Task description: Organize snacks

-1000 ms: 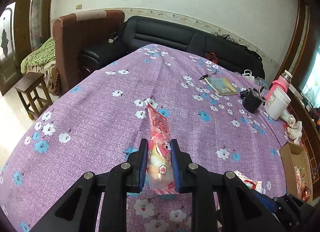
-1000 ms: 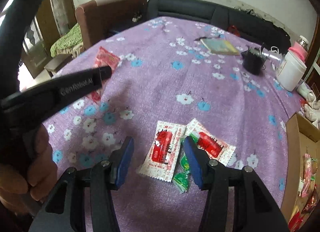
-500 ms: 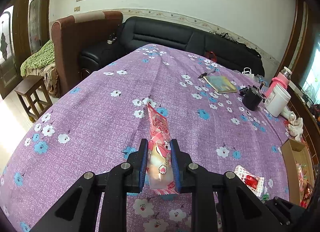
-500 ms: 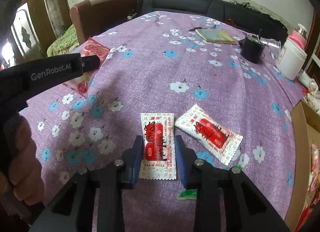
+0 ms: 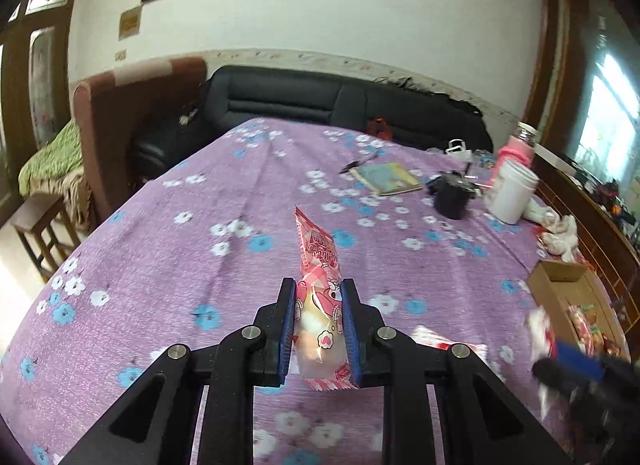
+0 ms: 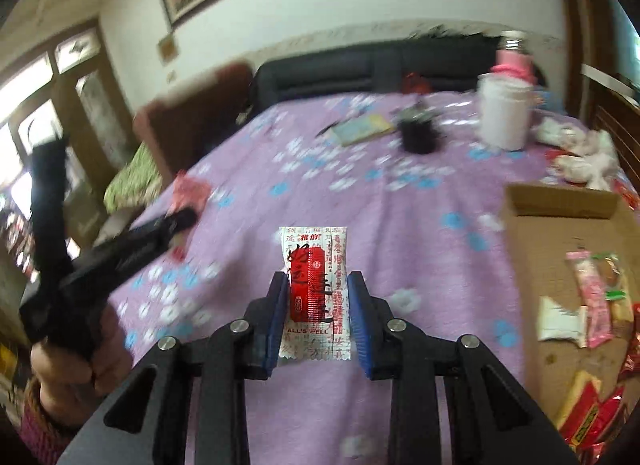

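My left gripper (image 5: 319,297) is shut on a pink snack packet (image 5: 320,285) with a cartoon print and holds it upright above the purple flowered tablecloth (image 5: 200,257). My right gripper (image 6: 317,285) is shut on a white and red snack sachet (image 6: 314,277) and holds it above the cloth. A cardboard box (image 6: 560,233) with several snack packets inside sits at the right of the right wrist view; it also shows in the left wrist view (image 5: 560,277). The left gripper with its pink packet appears blurred at the left of the right wrist view (image 6: 176,221).
A white tub (image 5: 512,193), a pink bottle (image 5: 516,149), a black cup (image 5: 452,197) and a booklet (image 5: 386,179) stand at the far right of the table. A black sofa (image 5: 320,101) and brown armchair (image 5: 132,97) lie behind. Another white and red sachet (image 5: 444,343) lies on the cloth.
My right gripper closed on the white and red sachet, lifted it off the cloth and swung right toward the box. My left gripper rose a little with the pink packet.
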`<action>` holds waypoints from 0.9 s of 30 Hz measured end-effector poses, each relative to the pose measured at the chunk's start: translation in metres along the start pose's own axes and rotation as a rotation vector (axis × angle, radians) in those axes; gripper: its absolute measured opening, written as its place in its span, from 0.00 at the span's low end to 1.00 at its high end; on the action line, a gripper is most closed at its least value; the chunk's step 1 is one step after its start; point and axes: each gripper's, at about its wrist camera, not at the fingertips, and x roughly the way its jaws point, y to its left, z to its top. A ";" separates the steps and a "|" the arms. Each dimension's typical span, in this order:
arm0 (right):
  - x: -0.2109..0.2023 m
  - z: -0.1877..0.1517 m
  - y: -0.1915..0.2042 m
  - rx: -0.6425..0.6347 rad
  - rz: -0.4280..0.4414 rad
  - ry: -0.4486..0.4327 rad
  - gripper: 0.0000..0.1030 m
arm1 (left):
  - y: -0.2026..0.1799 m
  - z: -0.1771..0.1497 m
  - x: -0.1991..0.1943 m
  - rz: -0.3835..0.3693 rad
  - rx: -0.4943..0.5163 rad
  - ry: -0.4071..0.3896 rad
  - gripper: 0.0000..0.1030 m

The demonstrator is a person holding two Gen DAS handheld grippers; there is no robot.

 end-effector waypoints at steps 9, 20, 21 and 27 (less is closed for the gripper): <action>0.000 0.002 -0.026 0.074 0.016 -0.009 0.28 | -0.049 -0.017 -0.013 0.044 0.172 -0.078 0.22; 0.002 -0.004 -0.020 0.056 0.033 0.007 0.28 | -0.060 -0.023 -0.017 0.073 0.240 -0.116 0.22; 0.002 -0.003 -0.020 0.056 0.032 0.007 0.28 | -0.061 -0.023 -0.018 0.075 0.242 -0.119 0.22; 0.002 -0.003 -0.021 0.058 0.033 0.008 0.28 | -0.064 -0.024 -0.019 0.093 0.260 -0.135 0.22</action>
